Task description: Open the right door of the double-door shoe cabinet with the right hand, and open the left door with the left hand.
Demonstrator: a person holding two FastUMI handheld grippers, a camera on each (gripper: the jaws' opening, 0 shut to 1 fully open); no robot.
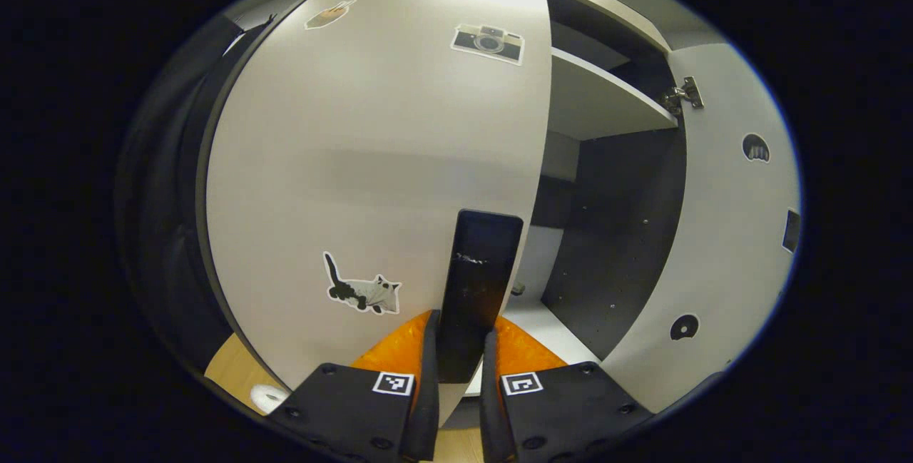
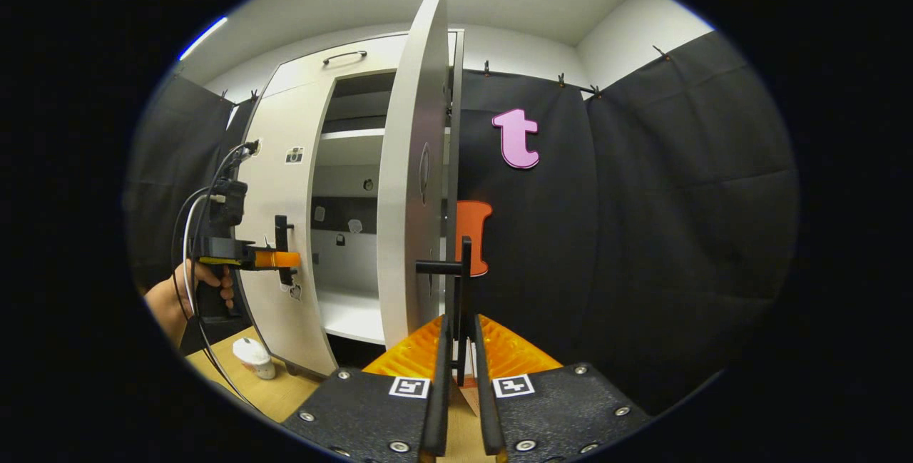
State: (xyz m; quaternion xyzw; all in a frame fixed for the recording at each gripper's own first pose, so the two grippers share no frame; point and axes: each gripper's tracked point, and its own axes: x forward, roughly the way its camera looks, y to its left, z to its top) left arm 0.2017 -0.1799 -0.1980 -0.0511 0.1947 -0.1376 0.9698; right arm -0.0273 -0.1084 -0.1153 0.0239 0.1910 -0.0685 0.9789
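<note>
Black-draped booth, white shoe cabinet (image 2: pixel 285 185), right door (image 2: pixel 414 185) swung wide.
My left gripper (image 1: pixel 460 356) clamps the left door's handle (image 1: pixel 478 285); right gripper (image 2: pixel 460 356) clamps its handle (image 2: pixel 463 285). A crooked pull could slip either.

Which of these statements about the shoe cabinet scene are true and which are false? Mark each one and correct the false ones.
1. The right door is swung open. True.
2. The left door is wide open. False: it still covers its side of the cabinet.
3. The left gripper closes on the left handle. True.
4. The right gripper hangs free of the right handle. False: its fingers grip it.
5. A cat sticker is on the left door. True.
</note>
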